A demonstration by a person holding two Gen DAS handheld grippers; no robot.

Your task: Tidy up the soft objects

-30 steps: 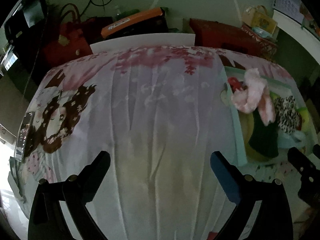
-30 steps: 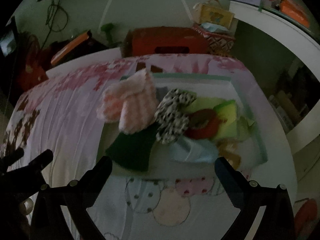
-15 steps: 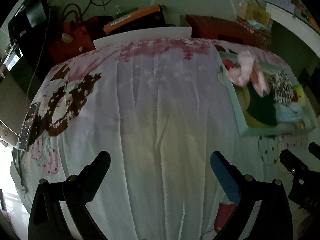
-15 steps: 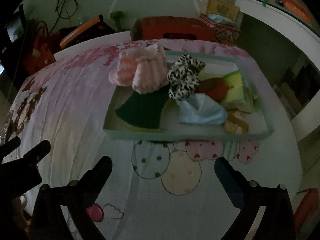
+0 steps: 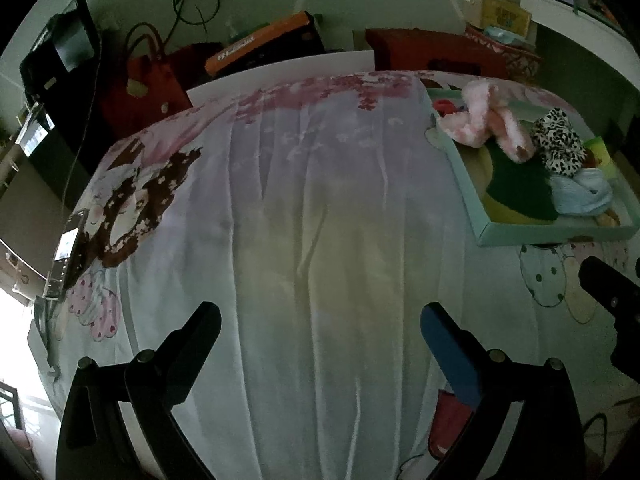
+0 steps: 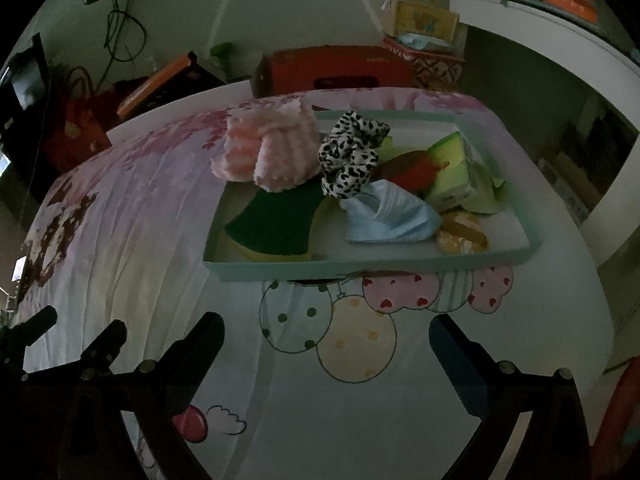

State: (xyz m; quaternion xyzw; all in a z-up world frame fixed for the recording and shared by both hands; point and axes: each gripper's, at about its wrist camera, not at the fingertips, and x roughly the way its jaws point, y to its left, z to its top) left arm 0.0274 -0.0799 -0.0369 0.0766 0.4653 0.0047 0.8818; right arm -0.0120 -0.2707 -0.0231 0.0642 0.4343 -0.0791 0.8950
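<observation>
Teal tray [image 6: 360, 270] on the bed [image 5: 320, 220] holds one pink sock [image 6: 276, 152], one leopard scrunchie [image 6: 350, 156], one blue cloth [image 6: 390, 220]. My left gripper [image 5: 320, 320] and right gripper [image 6: 326, 330] hang short of the tray, fingers spread, empty.

Tray [image 6: 360, 270] on bed sheet [image 6: 132, 240], ahead of right gripper [image 6: 326, 344] jaws; ahead-right of left gripper [image 5: 320, 330] jaws. Soft items inside tray.

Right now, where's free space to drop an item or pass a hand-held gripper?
Free: the wide bedsheet left of the tray, and the balloon-print strip between the tray's near wall and the right hand-held gripper. Crowded: the tray's inside, piled with soft items except its bare back-right corner.
</observation>
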